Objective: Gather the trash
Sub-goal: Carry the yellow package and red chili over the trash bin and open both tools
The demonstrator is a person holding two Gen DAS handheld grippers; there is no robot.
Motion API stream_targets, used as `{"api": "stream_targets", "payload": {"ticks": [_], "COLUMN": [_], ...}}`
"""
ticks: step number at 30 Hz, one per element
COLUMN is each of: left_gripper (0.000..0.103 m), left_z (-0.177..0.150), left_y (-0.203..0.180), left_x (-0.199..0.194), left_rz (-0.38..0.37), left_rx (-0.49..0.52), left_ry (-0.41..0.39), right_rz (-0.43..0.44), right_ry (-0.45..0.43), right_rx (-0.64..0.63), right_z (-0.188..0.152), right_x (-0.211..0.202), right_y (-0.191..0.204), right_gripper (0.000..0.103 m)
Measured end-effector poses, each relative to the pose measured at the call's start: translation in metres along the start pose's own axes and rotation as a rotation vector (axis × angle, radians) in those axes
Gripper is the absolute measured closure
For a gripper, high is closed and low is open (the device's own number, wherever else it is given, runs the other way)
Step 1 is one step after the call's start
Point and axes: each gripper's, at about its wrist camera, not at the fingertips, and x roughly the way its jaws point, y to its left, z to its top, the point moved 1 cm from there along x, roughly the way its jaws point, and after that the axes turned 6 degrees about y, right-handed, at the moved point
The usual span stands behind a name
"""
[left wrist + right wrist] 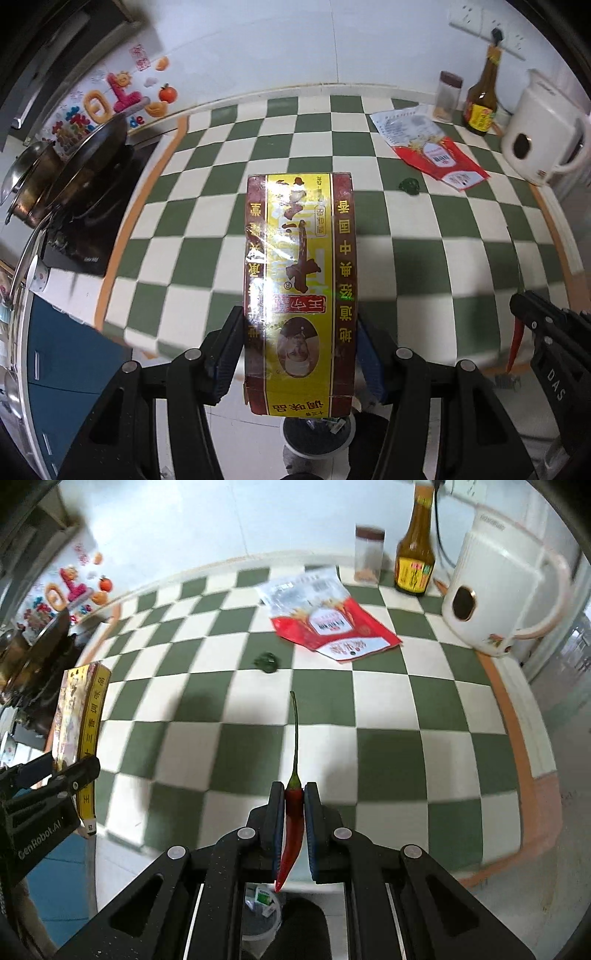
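My left gripper [299, 325] is shut on a yellow and dark red seasoning box [299, 280], held lengthwise above the green and white checkered counter [424, 266]. My right gripper [294, 794] is shut on a red chili pepper [292, 823] whose long green stem points forward. Below both grippers, off the counter's front edge, stands a white trash bin [258, 919] with scraps inside; it also shows under the box [317, 435]. A red and white snack bag [325, 620] and a small green scrap [266, 661] lie on the counter farther back.
At the back right stand a white kettle [495, 587], a brown sauce bottle [415, 554] and a small jar [367, 554]. A stove with a dark pan [85, 177] and pot sits at the left. The counter's orange edge [517, 716] runs along the right.
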Motion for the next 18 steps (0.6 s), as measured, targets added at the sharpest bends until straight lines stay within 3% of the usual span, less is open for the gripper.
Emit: {"api": "stream_targets", "payload": {"ticks": [6,10,14,18], "left_gripper": [0.05,0.05,0.049,0.049], "left_z": [-0.075,-0.124,-0.168,-0.213], "left_y": [0.039,0.055,0.058,0.048], "left_x": [-0.024,-0.016,0.022,0.091], "left_rz": [-0.047,-0.062,-0.105,-0.134], "left_rx": [0.02,0.038,0.052,0.055], "left_ry": [-0.007,0.05,0.195,0.373], "right_rz": [-0.021,-0.013,0.013,0.061], "right_ry": [-0.048,-0.022,0.081,0.222], "right_rx": [0.013,0.032,0.057,0.092], "right_z": [-0.07,-0.125,-0.185,-0.237], "right_x": [-0.05,-0.059,-0.038,0.013], "right_y": [0.045,0.07,0.084,0.084], "right_gripper": [0.092,0.092,0.092,0.092]}}
